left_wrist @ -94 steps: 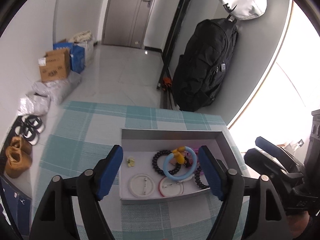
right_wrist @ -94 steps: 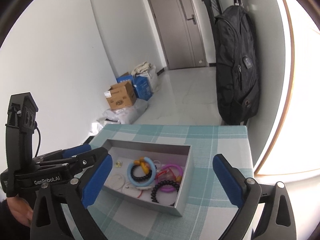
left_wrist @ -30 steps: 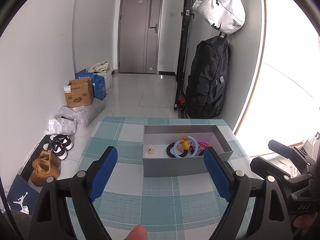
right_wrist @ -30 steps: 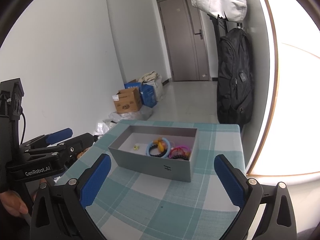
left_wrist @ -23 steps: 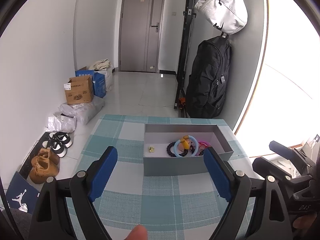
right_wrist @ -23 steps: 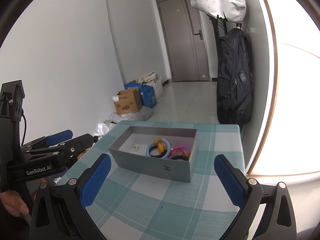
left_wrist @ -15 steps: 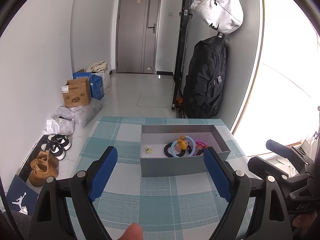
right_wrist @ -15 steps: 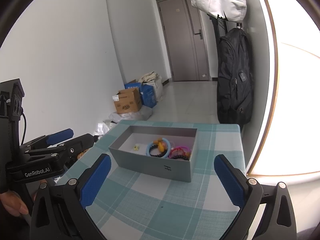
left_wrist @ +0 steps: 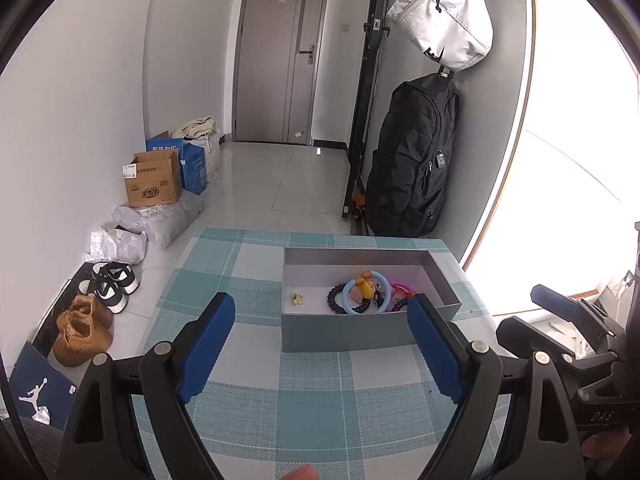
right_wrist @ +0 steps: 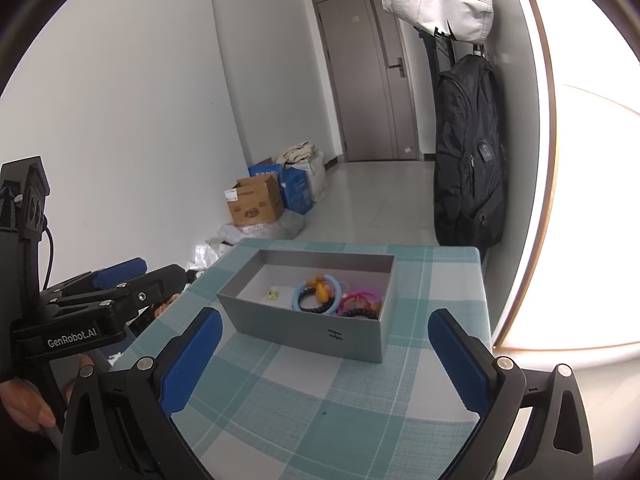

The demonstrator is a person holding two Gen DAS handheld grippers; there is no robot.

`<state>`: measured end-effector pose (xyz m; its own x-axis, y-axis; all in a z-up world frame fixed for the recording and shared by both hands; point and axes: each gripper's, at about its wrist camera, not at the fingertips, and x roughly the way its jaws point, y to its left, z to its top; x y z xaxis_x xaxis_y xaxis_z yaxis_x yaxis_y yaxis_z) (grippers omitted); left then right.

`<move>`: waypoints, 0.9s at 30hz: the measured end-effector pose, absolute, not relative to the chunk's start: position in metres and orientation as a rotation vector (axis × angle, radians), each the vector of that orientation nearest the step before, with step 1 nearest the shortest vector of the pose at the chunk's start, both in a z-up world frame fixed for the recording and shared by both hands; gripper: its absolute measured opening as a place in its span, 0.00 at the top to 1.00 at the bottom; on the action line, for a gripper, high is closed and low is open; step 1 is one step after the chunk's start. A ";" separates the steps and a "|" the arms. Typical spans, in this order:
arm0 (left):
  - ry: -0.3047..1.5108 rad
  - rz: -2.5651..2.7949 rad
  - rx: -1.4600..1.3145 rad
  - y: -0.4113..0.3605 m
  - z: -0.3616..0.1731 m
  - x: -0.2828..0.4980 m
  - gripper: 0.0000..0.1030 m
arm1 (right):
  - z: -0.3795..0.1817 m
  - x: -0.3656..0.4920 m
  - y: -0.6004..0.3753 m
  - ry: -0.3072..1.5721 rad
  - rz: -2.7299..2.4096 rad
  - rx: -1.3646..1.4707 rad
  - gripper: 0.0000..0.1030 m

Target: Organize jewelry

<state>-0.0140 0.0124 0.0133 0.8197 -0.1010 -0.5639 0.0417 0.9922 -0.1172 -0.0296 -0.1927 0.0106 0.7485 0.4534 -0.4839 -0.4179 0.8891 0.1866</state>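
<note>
A grey open box [left_wrist: 344,334] stands on the checked tablecloth [left_wrist: 256,396]; it also shows in the right wrist view [right_wrist: 304,332]. Inside lie a light blue ring [left_wrist: 362,298] with a yellow charm, black bead bracelets [left_wrist: 334,300], a pink bracelet [left_wrist: 402,290] and a small yellow earring [left_wrist: 297,299]. My left gripper [left_wrist: 320,354] is open and empty, held back from the box's near wall. My right gripper [right_wrist: 320,360] is open and empty, in front of the box's right corner. The left gripper also shows at the left of the right wrist view [right_wrist: 120,280].
The table's far edge [left_wrist: 320,234] meets a hallway floor. A black backpack [left_wrist: 412,160] and a white bag [left_wrist: 444,20] hang at the right wall. Cardboard boxes [left_wrist: 154,180] and shoes [left_wrist: 84,328] lie on the floor at the left.
Both grippers have drawn back and up from over the box, so the box now looks farther and smaller. In the last second the views hardly shift. Both stay open.
</note>
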 end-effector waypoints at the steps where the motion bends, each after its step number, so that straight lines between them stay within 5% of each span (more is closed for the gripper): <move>1: 0.604 -0.076 -0.101 0.013 0.013 -0.014 0.17 | 0.011 -0.030 -0.193 0.547 0.476 0.068 0.00; 27: 0.608 -0.083 -0.107 0.012 0.012 -0.013 0.17 | 0.008 -0.028 -0.192 0.559 0.473 0.065 0.00</move>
